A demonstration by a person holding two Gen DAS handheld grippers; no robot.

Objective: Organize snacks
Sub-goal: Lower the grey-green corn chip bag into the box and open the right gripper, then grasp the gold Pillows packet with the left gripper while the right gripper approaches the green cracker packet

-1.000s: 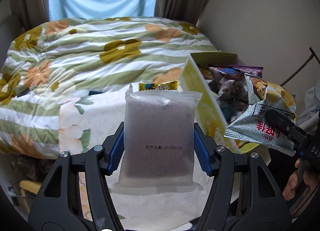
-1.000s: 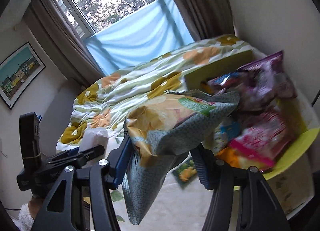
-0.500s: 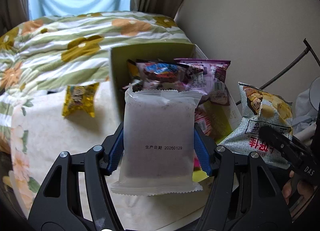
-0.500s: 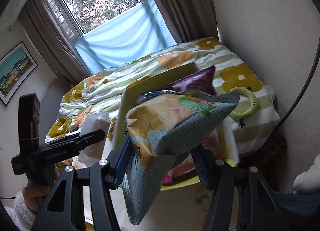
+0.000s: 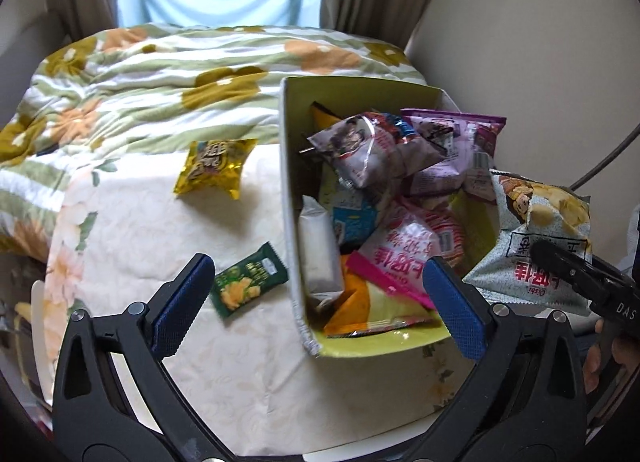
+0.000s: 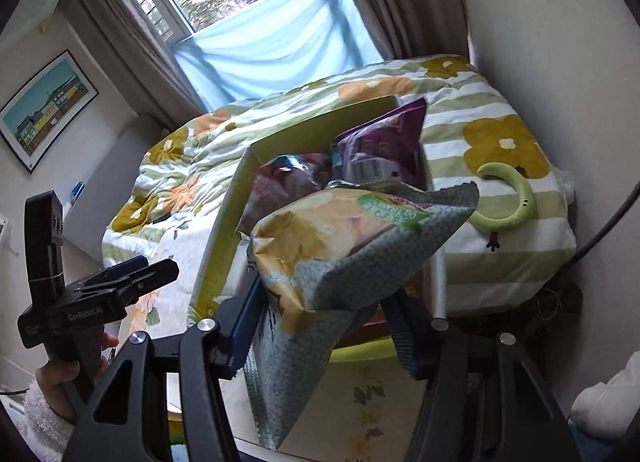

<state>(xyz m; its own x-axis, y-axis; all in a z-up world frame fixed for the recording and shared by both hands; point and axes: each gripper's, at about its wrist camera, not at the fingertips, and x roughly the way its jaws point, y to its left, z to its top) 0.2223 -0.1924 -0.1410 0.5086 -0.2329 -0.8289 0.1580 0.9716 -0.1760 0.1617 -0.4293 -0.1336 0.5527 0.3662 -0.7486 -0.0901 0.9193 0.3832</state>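
My left gripper [image 5: 320, 302] hangs over the near left corner of the yellow-green snack box [image 5: 289, 182], its jaws opening wide with nothing between the blue pads. The white packet [image 5: 320, 250] lies inside the box against its left wall, among several colourful snack bags. My right gripper [image 6: 326, 322] is shut on a grey-green chip bag [image 6: 340, 246], held just right of the box; the same chip bag [image 5: 536, 246] shows at the right of the left wrist view. From the right wrist view the left gripper [image 6: 156, 266] is seen side-on, left of the box [image 6: 224, 230].
A yellow packet [image 5: 214, 168] and a small green packet [image 5: 248, 286] lie loose on the cream cloth [image 5: 160, 230] left of the box. A flowered striped quilt [image 5: 160, 78] covers the bed behind. A green ring toy [image 6: 508, 202] rests on the quilt near the wall.
The left gripper has let go of the white packet, which now lies in the box, and its jaws have spread wide. Both hands have shifted toward the box. The right still grips the chip bag.
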